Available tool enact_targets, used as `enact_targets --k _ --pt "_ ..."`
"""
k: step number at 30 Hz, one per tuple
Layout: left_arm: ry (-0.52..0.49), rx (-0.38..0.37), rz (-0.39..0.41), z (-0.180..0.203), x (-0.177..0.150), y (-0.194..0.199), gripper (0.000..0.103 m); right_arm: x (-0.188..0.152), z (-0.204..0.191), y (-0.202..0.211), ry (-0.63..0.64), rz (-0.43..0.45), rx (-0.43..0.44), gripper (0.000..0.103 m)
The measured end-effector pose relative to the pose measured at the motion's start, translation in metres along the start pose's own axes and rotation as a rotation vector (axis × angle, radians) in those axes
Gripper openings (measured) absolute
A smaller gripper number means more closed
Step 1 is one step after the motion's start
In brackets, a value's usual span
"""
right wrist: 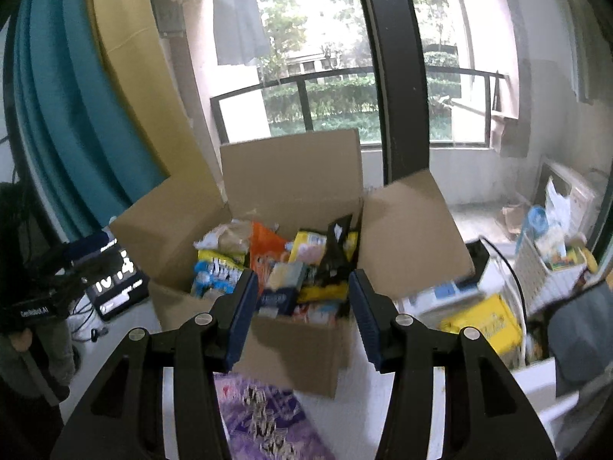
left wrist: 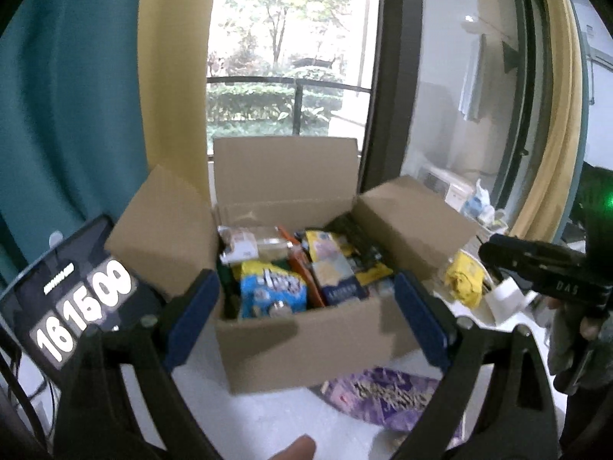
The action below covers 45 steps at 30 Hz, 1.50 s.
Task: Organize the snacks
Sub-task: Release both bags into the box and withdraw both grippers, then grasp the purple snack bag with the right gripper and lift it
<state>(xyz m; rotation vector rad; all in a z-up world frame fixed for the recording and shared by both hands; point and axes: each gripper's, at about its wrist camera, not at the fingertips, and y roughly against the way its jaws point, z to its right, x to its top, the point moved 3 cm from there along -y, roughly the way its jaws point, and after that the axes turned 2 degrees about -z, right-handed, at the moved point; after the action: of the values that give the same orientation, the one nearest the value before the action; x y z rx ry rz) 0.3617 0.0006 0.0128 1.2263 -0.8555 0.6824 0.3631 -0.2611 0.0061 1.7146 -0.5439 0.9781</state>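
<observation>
An open cardboard box point(left wrist: 306, 329) stands on the white table point(left wrist: 245, 418), flaps up, crammed with snack packs: blue point(left wrist: 274, 293), orange point(right wrist: 264, 255), yellow point(left wrist: 325, 245). A purple pack point(left wrist: 383, 396) lies on the table in front of it. The left claw point(left wrist: 306, 322) gapes wide and empty before the box. The right claw point(right wrist: 302, 318) is likewise spread, holding nothing.

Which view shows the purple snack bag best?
Right wrist: the purple bag lies large between the fingers, its print visible. Left wrist shows it smaller, partly behind the box and a finger.
</observation>
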Motion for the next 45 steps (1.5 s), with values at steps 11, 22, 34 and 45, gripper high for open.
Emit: enact_targets --k 11,22,34,45 --pt "0.019 -0.027 -0.165 0.024 -0.076 -0.005 0.094 -0.069 0.014 0.012 -0.056 -0.107 0.027 0.058" --pt "0.029 -0.016 -0.35 0.039 -0.142 -0.051 0.094 -0.126 0.04 -0.025 -0.128 -0.249 0.081 0.067" --pt "0.04 -0.01 -0.466 0.036 -0.175 -0.088 0.094 -0.16 0.034 -0.08 -0.136 -0.441 0.216 0.067" --pt "0.065 -0.051 -0.485 0.037 -0.184 -0.089 0.094 -0.169 -0.011 -0.085 -0.033 -0.49 0.303 0.067"
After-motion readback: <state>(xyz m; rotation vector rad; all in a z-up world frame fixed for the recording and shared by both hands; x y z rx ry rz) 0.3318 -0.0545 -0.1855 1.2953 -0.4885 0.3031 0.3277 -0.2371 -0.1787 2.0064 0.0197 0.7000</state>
